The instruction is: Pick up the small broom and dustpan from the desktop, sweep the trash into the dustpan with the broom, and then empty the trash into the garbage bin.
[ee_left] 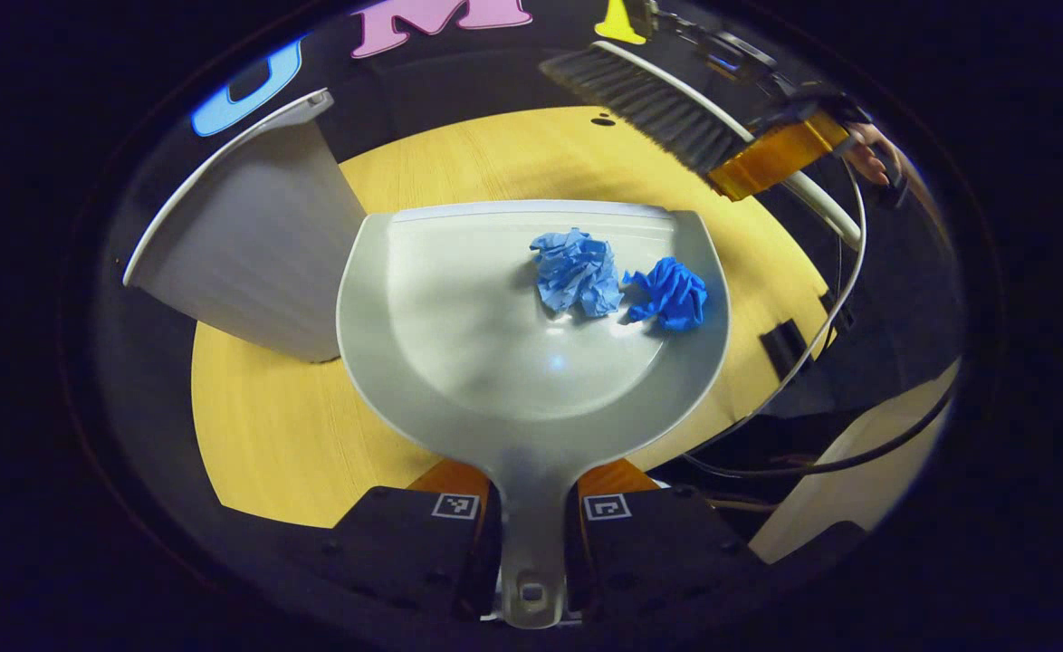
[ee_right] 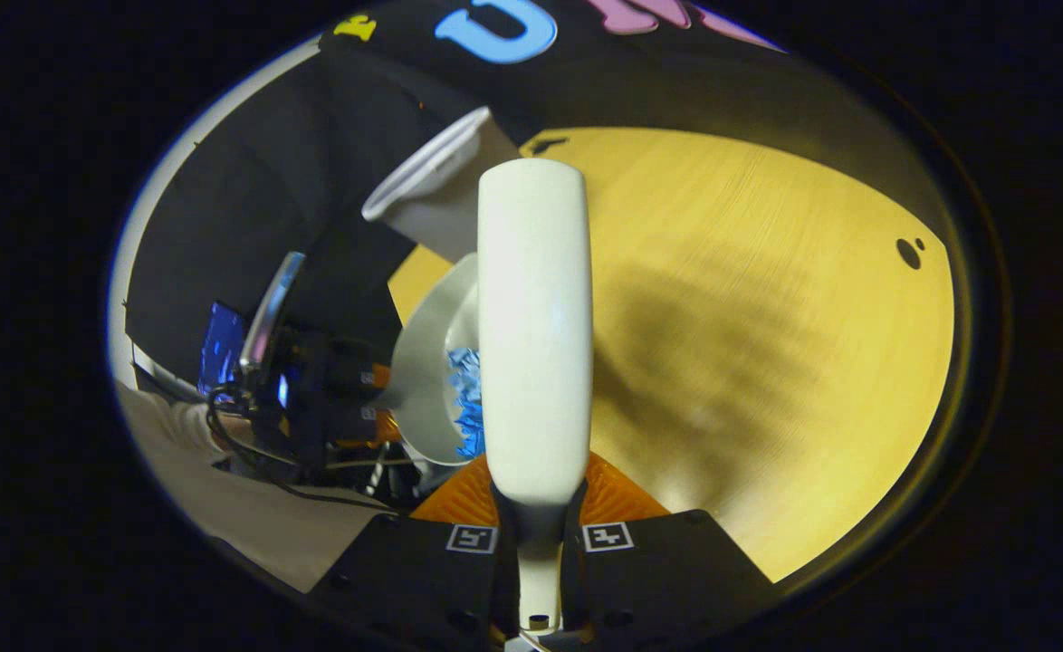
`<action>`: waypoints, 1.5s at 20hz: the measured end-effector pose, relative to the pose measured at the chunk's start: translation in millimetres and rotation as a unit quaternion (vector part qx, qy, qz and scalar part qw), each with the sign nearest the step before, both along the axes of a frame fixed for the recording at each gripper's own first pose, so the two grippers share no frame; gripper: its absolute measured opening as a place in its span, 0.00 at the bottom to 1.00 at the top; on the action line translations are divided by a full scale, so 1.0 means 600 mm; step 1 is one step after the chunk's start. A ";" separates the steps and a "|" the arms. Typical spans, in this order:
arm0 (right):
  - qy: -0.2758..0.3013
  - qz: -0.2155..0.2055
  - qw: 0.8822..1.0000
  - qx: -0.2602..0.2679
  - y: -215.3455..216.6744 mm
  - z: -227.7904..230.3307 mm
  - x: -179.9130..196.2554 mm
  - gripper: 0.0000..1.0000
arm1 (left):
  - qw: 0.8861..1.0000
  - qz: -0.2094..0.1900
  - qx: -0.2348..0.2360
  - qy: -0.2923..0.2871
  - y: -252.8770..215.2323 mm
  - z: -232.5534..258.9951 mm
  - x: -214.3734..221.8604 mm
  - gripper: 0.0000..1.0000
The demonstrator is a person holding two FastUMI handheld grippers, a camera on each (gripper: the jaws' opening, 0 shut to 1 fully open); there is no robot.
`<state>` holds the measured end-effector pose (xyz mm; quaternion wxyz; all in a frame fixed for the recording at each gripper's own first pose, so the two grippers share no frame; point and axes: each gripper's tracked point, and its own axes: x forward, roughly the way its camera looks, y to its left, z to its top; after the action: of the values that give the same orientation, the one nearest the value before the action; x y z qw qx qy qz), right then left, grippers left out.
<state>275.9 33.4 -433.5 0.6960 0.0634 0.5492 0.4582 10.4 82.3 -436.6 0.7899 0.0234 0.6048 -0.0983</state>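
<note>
left gripper [ee_left: 531,534] grips dustpan [ee_left: 459,299] — no legible labels | right gripper [ee_right: 539,543] grips broom [ee_right: 536,317]

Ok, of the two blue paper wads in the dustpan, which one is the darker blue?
The darker wad is the one lying nearer the dustpan's side rim, on the broom's side. The paler, larger wad sits beside it, nearer the pan's middle.

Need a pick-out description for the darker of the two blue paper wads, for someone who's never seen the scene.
Start at the round wooden table, then the grey dustpan held over it by the left gripper. Two crumpled blue wads lie in the pan, touching. Yours is the darker wad: saturated royal blue, smaller, nearer the pan's right rim than the pale wad.
</note>
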 end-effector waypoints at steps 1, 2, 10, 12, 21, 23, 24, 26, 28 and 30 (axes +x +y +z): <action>-0.013 -0.024 1.000 0.016 -0.004 0.006 0.005 0.19 | 1.000 0.000 -0.007 -0.020 -0.001 0.009 0.010 0.26; -0.024 -0.047 0.998 0.037 -0.007 0.012 0.009 0.19 | 0.999 -0.004 -0.007 -0.041 -0.005 0.020 0.023 0.26; -0.088 -0.167 0.967 0.173 0.012 -0.011 -0.002 0.19 | 0.985 -0.021 0.064 -0.161 0.061 0.045 0.134 0.25; -0.096 -0.170 0.965 0.173 0.019 -0.039 -0.020 0.19 | 0.980 -0.014 0.114 -0.160 0.123 0.032 0.165 0.27; -0.073 -0.161 0.973 0.147 0.037 -0.115 -0.036 0.19 | 0.929 -0.048 0.358 -0.077 0.324 0.053 0.232 0.26; -0.072 -0.160 0.974 0.141 0.033 -0.118 -0.043 0.19 | 0.912 -0.085 0.399 -0.044 0.324 0.060 0.229 0.25; -0.071 -0.161 0.975 0.138 0.030 -0.119 -0.047 0.19 | 0.901 -0.105 0.420 -0.031 0.326 0.060 0.228 0.25; -0.070 -0.161 0.975 0.133 0.028 -0.122 -0.050 0.19 | 0.876 -0.142 0.462 -0.006 0.346 0.057 0.216 0.25; -0.068 -0.162 0.975 0.134 0.027 -0.122 -0.051 0.19 | 0.843 -0.181 0.507 0.014 0.369 0.054 0.208 0.25; -0.064 -0.167 0.975 0.134 0.025 -0.124 -0.051 0.19 | 0.803 -0.227 0.549 0.039 0.387 0.058 0.201 0.25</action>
<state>245.0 48.4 -508.1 0.7816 0.2178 0.4186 0.4079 131.0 314.6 -402.0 0.5757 0.5859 0.5656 0.0734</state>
